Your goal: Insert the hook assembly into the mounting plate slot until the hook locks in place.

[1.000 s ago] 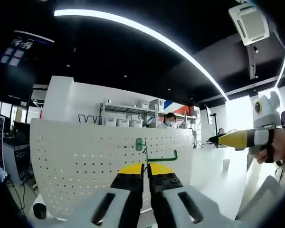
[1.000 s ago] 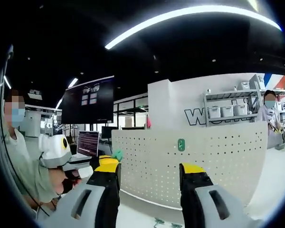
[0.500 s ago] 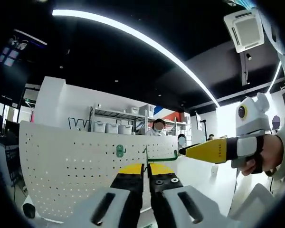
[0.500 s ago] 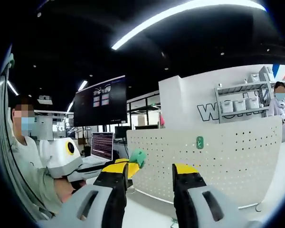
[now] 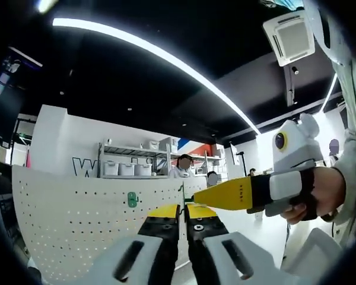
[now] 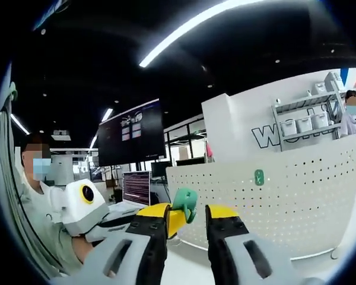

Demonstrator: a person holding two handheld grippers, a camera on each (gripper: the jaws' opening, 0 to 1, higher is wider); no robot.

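Up in the air, the left tongs (image 5: 182, 209) were pressed together on a thin green hook (image 5: 181, 193), pinching its wire so it stood up straight between the yellow tips. I think it was held that way so the other tongs could get at its end.

From the right gripper view, the right tongs (image 6: 187, 215) had their jaws a little apart, with the hook's green end (image 6: 186, 202) sitting between the tips. I could not tell if they were squeezing it yet. In the left gripper view, those same tongs came in from the right, held by a hand (image 5: 320, 193), with the yellow tip close to the hook.

Behind them stood the white board full of holes (image 5: 71, 217). A small green plate (image 6: 259, 177) was stuck on it, well apart from the hook. The hook was not in its slot yet.

Far back, white boxes (image 6: 296, 126) sat on a shelf. What was in them was hidden.
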